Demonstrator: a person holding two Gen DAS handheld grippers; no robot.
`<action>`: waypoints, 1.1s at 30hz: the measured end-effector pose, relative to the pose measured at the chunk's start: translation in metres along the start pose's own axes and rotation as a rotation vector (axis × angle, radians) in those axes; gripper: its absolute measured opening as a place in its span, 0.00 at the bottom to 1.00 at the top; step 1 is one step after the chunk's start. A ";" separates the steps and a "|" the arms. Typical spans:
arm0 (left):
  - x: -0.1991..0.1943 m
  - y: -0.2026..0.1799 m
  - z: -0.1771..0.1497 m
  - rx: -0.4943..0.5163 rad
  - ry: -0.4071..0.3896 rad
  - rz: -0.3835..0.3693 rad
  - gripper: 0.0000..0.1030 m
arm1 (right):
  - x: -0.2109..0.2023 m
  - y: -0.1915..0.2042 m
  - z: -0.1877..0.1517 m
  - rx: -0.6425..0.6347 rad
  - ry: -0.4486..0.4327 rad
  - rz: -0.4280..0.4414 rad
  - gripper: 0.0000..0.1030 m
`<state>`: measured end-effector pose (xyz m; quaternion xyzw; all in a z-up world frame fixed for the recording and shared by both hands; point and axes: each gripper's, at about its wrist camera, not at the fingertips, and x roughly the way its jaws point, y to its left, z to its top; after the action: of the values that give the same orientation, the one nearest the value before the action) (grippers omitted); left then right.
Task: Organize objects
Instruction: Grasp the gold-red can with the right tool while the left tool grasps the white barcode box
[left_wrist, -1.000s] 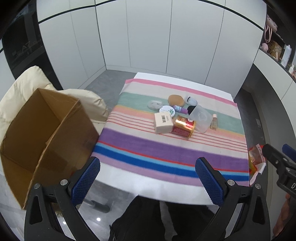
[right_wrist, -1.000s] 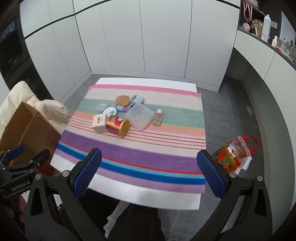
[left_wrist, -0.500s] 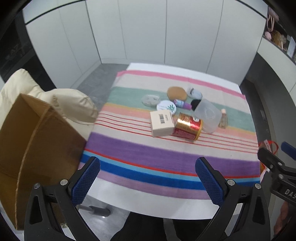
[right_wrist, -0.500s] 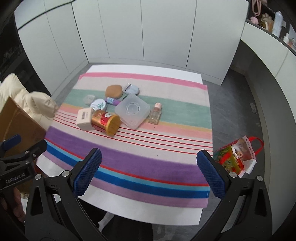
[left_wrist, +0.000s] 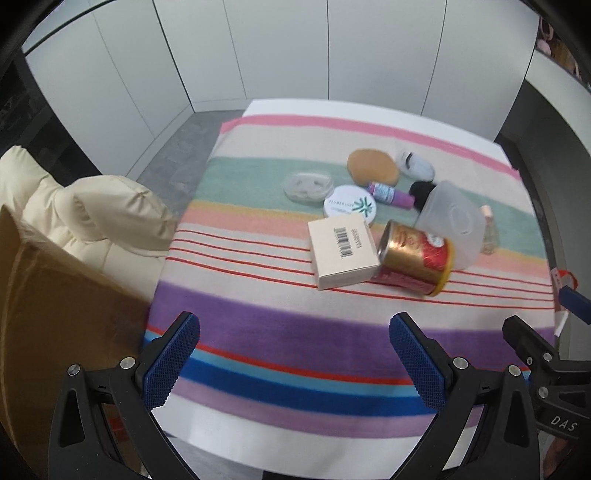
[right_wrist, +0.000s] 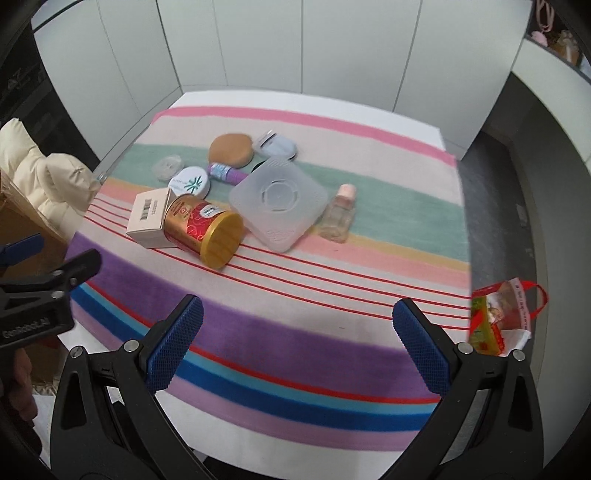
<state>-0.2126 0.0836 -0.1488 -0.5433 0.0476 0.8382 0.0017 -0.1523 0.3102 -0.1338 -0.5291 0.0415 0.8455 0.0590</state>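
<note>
A cluster of small objects lies on a striped cloth over a table. A beige box with a barcode leans against a red and gold can that lies on its side. Behind them are a clear square plastic container, a small glass bottle, a white round compact, a purple tube, a brown puff and a clear round case. My left gripper is open and empty above the cloth's near edge. My right gripper is open and empty too.
A brown cardboard box stands left of the table beside a cream padded jacket. A red bag with packets sits on the floor at the right. White cabinet doors line the far wall.
Both grippers have moved forward and lower toward the table, so the objects look larger. The cardboard box has slid toward the left edge of the views. Both grippers stay open.
</note>
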 end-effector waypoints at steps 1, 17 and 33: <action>0.005 0.001 0.000 0.003 0.014 0.009 0.99 | 0.006 0.003 0.001 -0.003 0.008 0.005 1.00; 0.038 0.034 -0.007 -0.044 0.020 0.053 1.00 | 0.076 0.062 0.049 0.122 0.067 0.175 1.00; 0.048 -0.009 0.016 -0.047 -0.012 -0.059 1.00 | 0.084 0.029 0.048 0.128 0.137 0.157 0.70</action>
<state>-0.2467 0.0919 -0.1862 -0.5394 0.0118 0.8418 0.0137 -0.2350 0.2926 -0.1881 -0.5757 0.1406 0.8051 0.0230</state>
